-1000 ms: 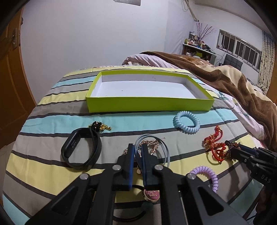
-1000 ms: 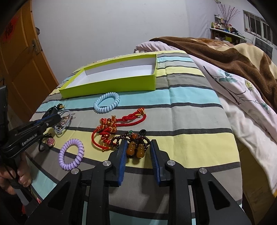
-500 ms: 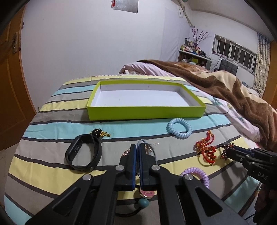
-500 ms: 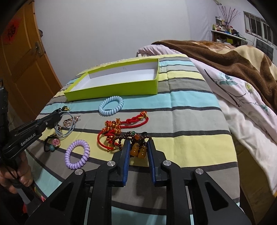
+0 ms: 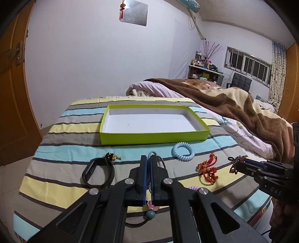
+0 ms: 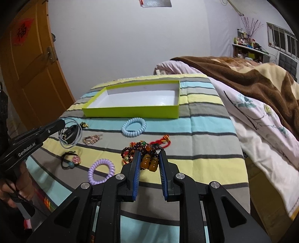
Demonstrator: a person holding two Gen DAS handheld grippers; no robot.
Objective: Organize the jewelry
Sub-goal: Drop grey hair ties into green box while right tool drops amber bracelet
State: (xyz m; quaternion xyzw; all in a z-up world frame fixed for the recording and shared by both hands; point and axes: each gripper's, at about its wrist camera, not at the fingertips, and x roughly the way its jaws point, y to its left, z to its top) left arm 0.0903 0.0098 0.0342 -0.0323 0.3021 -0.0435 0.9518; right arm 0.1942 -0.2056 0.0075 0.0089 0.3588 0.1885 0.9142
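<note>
Now left gripper (image 5: 149,164) jaws clamped on grey cord loop (image 6: 72,135); right gripper (image 6: 149,162) jaws half-open, gripping bead bracelet (image 6: 147,155).

left tongs (image 5: 149,164): were a bit apart 1 s ago, now clamped on grey-blue cord loop (image 6: 72,135); loop lifted off bed, hangs from tips, rose-gold chain (image 6: 91,139) left lying on bedspread.
right tongs (image 6: 149,160): closed in fr. wider gap, now pinch amber gourd pendants (image 6: 149,162) w/ dark bead bracelet (image 6: 136,147); beads raised off bed, above red cord knot (image 5: 208,169).
both views: cams higher, tilted up; more wall + hanging red charm (image 5: 122,8) now in frame.
</note>
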